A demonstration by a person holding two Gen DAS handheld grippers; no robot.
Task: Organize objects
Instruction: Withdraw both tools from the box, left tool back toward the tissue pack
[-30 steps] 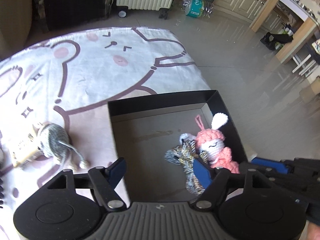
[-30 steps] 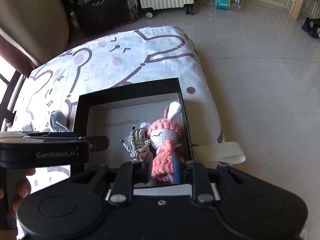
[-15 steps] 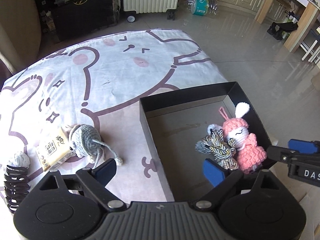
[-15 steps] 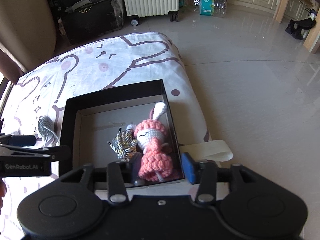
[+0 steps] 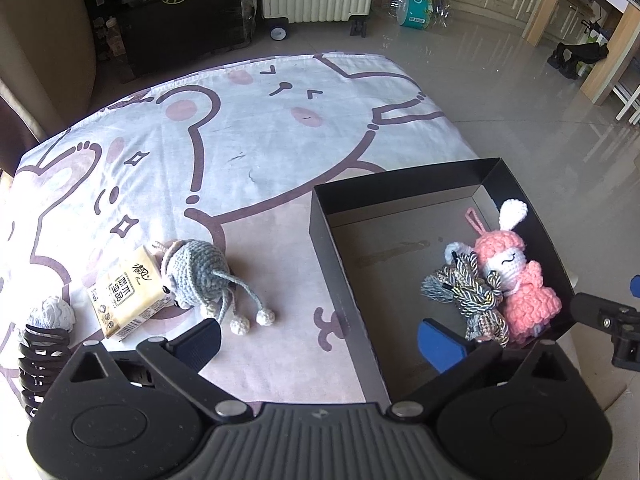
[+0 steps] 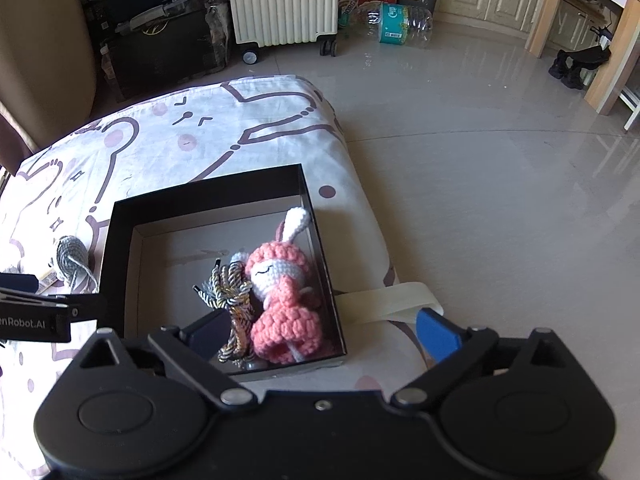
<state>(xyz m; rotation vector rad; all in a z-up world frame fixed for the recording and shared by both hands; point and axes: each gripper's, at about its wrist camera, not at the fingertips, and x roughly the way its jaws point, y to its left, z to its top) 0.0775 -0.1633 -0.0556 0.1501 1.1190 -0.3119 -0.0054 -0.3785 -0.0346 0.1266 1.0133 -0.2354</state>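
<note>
since a second ago: pink crocheted bunny doll [image 6: 286, 300] let go by the right gripper [image 6: 322, 330], now lying in the black cardboard box [image 5: 344, 280] against its right wall, touching the bundle of gold-and-grey twisted cord [image 5: 468, 296]; left gripper [image 5: 320, 340] swung off the box toward the loose things on the cartoon-print sheet [image 5: 240, 140].

left to right on the sheet: black plastic hair claw [image 5: 40, 352], small grey-white yarn ball [image 5: 52, 314], yellow tissue packet [image 5: 126, 292], grey crocheted mouse toy with dangling cords [image 5: 196, 270] leaning on the packet, then the box.

step in hand, by the look of it: fetching the mouse next. best done by coming down over the round body rather than the thin cords, clear of the packet touching it, then closing squarely.

left jaws opening, spread wide, nothing between them, the box's left wall below. right jaws opening too, wide apart, doll's skirt below and untouched.
</note>
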